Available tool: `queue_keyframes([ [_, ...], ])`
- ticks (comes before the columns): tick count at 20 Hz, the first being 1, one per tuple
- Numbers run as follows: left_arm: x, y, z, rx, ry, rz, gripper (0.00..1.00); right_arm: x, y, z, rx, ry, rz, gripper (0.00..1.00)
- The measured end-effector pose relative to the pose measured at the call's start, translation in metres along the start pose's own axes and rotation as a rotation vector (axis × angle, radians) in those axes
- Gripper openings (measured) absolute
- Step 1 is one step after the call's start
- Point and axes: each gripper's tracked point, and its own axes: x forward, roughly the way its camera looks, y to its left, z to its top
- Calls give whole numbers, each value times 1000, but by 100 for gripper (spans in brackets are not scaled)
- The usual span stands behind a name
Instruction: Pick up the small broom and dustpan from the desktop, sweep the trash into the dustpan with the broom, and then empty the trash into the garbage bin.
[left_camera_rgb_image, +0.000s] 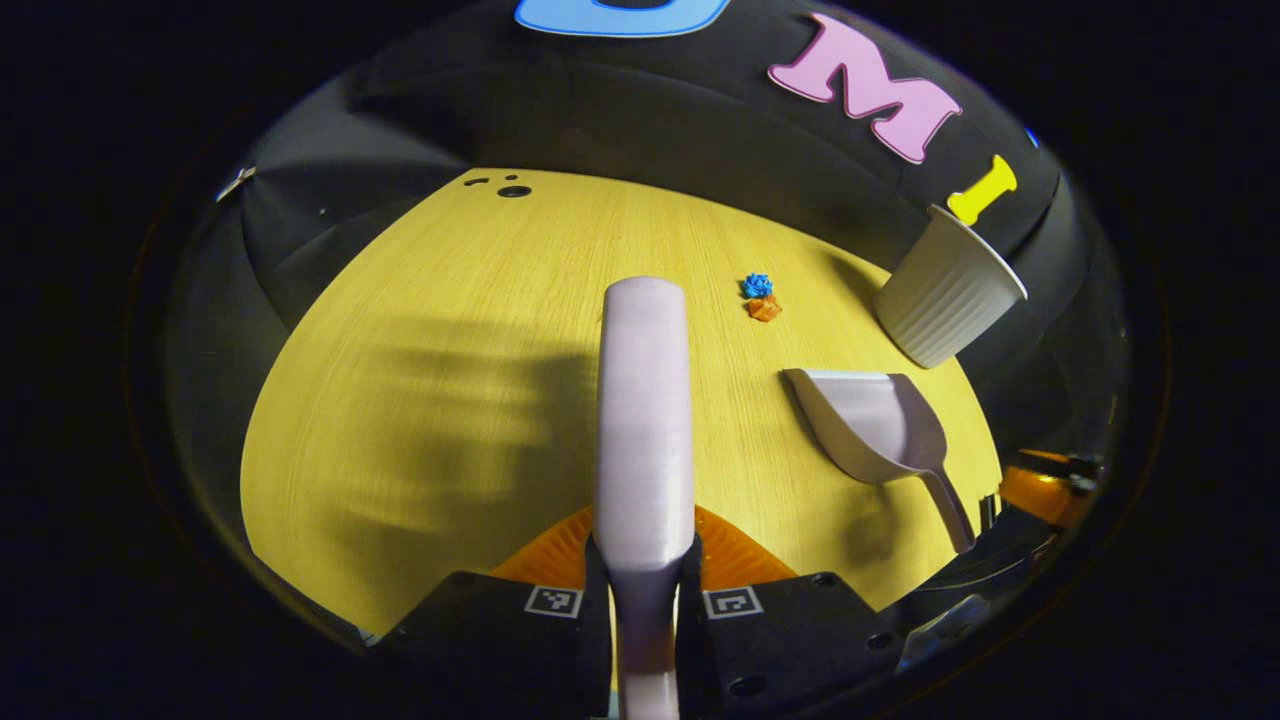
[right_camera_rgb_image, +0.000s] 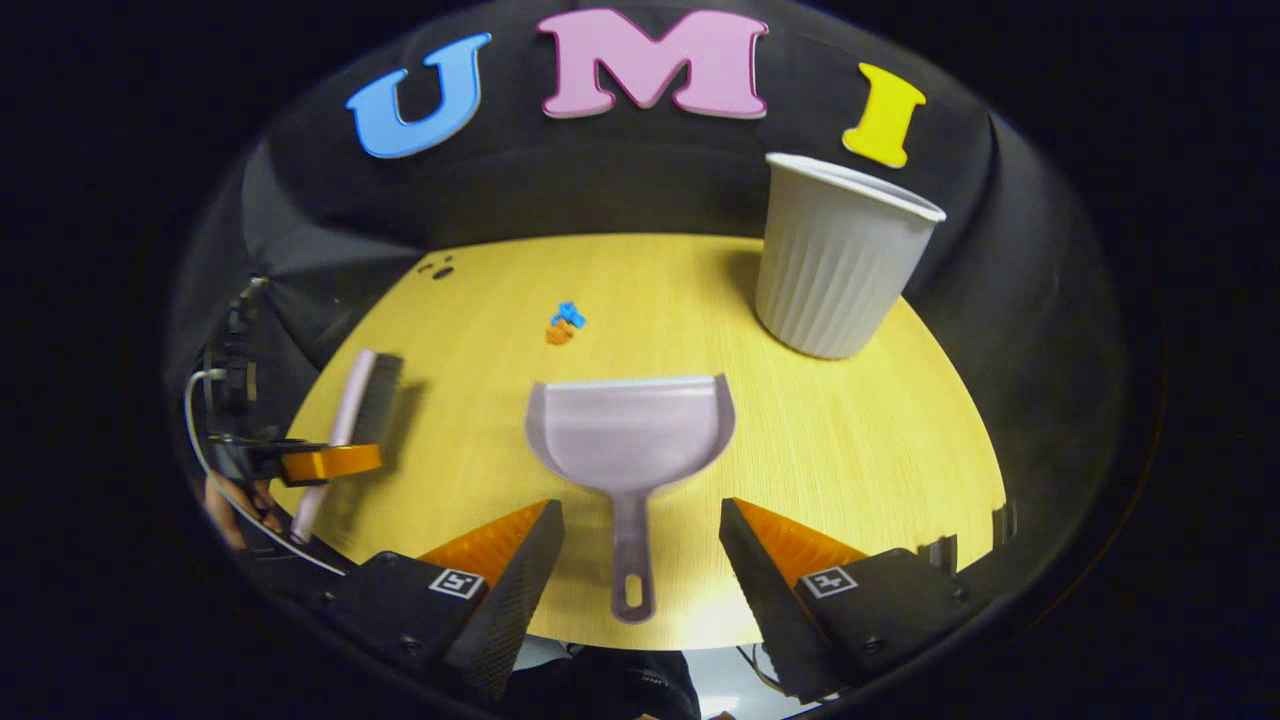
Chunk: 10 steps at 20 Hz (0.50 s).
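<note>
The small pale lilac broom (left_camera_rgb_image: 645, 400) points forward along my left gripper (left_camera_rgb_image: 645, 555), which is shut on its handle; it throws a shadow on the yellow desktop (left_camera_rgb_image: 420, 420). In the right gripper view the same broom (right_camera_rgb_image: 352, 405) and left gripper (right_camera_rgb_image: 330, 462) sit at the left. The matching dustpan (right_camera_rgb_image: 630, 430) lies flat, mouth toward the back. My right gripper (right_camera_rgb_image: 640, 505) stands open, one finger on each side of the dustpan's handle, not touching it. A blue and an orange scrap of trash (right_camera_rgb_image: 563, 325) lie beyond the pan. The white ribbed garbage bin (right_camera_rgb_image: 835, 265) stands at the back right.
The desktop's front edge (right_camera_rgb_image: 650, 640) runs just under the dustpan's handle end. Small dark holes (right_camera_rgb_image: 437, 268) mark the far left corner. The black booth wall closes off the back. In the left gripper view the dustpan (left_camera_rgb_image: 880, 425) lies to the right, near the bin (left_camera_rgb_image: 945, 295).
</note>
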Motion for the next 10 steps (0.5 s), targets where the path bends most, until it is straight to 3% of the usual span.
queue_keyframes([
  [4, -16, 6, -6, -78, -6, 30, 28, 36, -5, -22, 46, 127, -2, 100],
  [10, -19, -2, -6, -31, 32, 69, 30, 80, -1, -33, -21, 212, -6, 99],
])
